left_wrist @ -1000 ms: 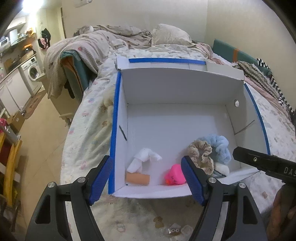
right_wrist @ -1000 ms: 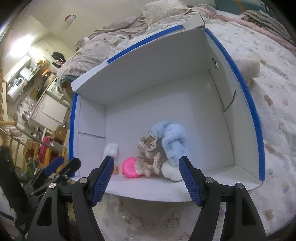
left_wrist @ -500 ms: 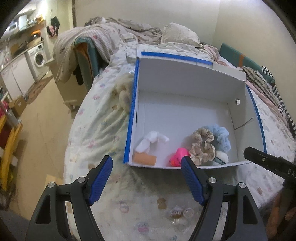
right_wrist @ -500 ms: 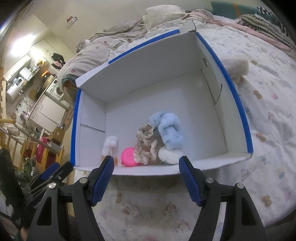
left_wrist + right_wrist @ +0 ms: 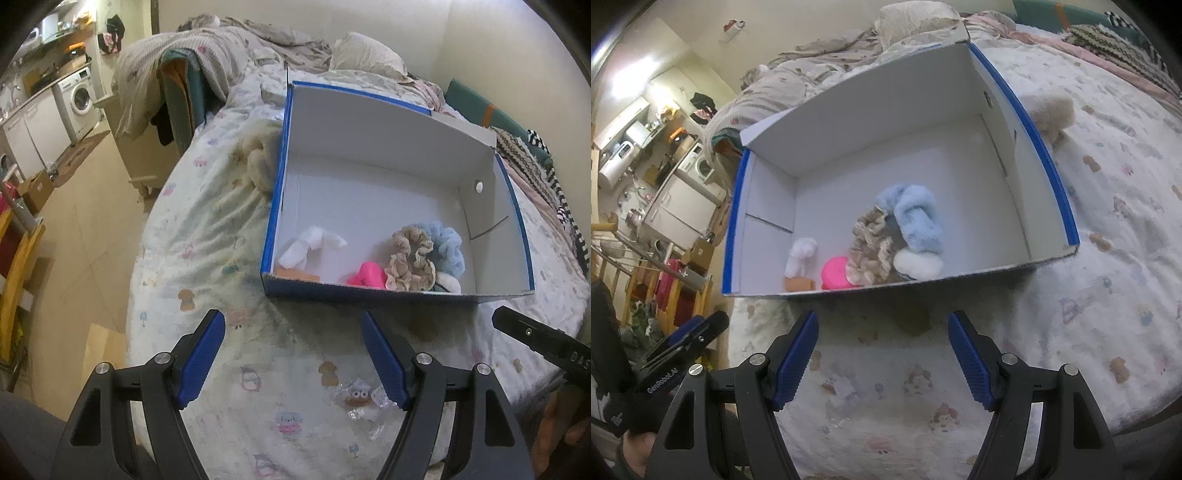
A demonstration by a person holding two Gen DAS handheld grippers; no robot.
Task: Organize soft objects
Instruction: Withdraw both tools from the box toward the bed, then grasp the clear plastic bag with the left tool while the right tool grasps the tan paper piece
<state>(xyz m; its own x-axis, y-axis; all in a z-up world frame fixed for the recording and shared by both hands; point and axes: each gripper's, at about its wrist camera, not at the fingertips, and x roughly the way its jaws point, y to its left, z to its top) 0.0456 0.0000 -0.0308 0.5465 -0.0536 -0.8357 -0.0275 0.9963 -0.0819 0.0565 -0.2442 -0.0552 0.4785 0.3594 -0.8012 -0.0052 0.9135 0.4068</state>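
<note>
Box: white cardboard box with blue rim (image 5: 391,206), open top, sits on the bed (image 5: 207,229); fills the upper middle of both wrist views
Contents: all bunched against the near wall, lower part of the box, probably because they were dropped in from this side
Blue scrunchie: fluffy, pale blue (image 5: 916,218), lying over the beige frilled scrunchie (image 5: 871,251), the two touching
White puff: round, soft (image 5: 918,264), tucked under the blue one at the near wall
Pink item: bright pink, rounded (image 5: 834,273), just left of the beige scrunchie; what it is I cannot tell
White cloth piece: small, crumpled (image 5: 310,245), near the left wall, an orange-brown block (image 5: 799,284) in front of it
Strays on bed: beige fluffy piece (image 5: 260,162) touching the box's left outer wall in the left view; another tan fuzzy piece (image 5: 1052,110) beside the far right wall in the right view; a clear wrapper with a small figure (image 5: 360,400) low centre, by the left tool
Left tool: (image 5: 293,356) released, nothing between the blue pads, over bare bedspread short of the box
Right tool: (image 5: 882,356) released likewise, empty, angled down at the near wall
Judgement: box part filled; fuzzy strays outside look like the remaining pickups
</note>
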